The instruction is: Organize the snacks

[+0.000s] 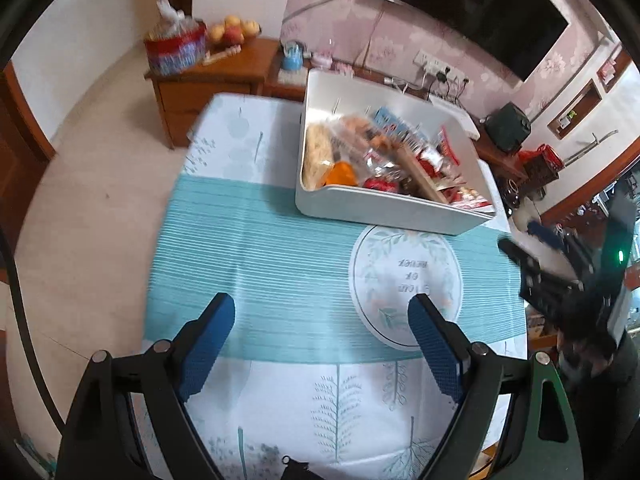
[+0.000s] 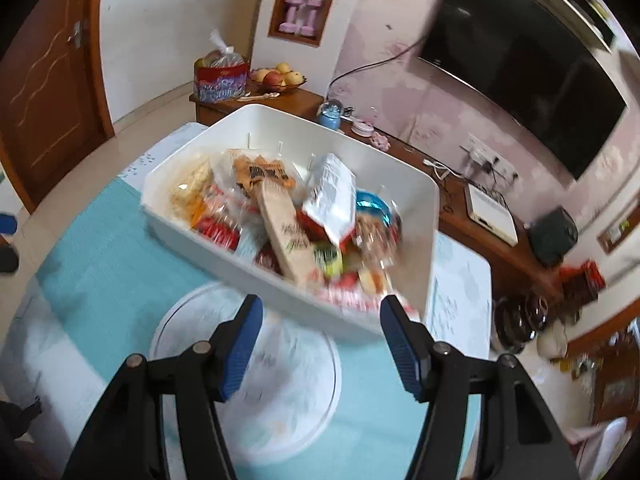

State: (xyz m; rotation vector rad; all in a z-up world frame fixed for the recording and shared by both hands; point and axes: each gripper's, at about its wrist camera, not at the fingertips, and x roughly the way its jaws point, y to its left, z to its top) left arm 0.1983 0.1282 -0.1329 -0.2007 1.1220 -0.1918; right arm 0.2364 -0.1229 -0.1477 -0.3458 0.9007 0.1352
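Observation:
A white plastic bin (image 1: 384, 210) sits on the table, filled with several mixed snack packets (image 1: 376, 152). In the right wrist view the bin (image 2: 430, 240) is close ahead, holding a tall beige box (image 2: 286, 236), a white packet (image 2: 332, 196) and other snacks. My left gripper (image 1: 320, 312) is open and empty above the teal tablecloth, well short of the bin. My right gripper (image 2: 320, 312) is open and empty, just in front of the bin's near wall. The right gripper also shows at the right edge of the left wrist view (image 1: 532, 268).
The table carries a teal and white cloth (image 1: 260, 240) with a round white print (image 1: 404, 280). Behind stand a wooden cabinet (image 1: 208, 80) with a fruit bowl (image 2: 278, 78) and a red bag (image 2: 220, 76), a wall TV (image 2: 520, 64) and a low shelf with a white device (image 2: 490, 212).

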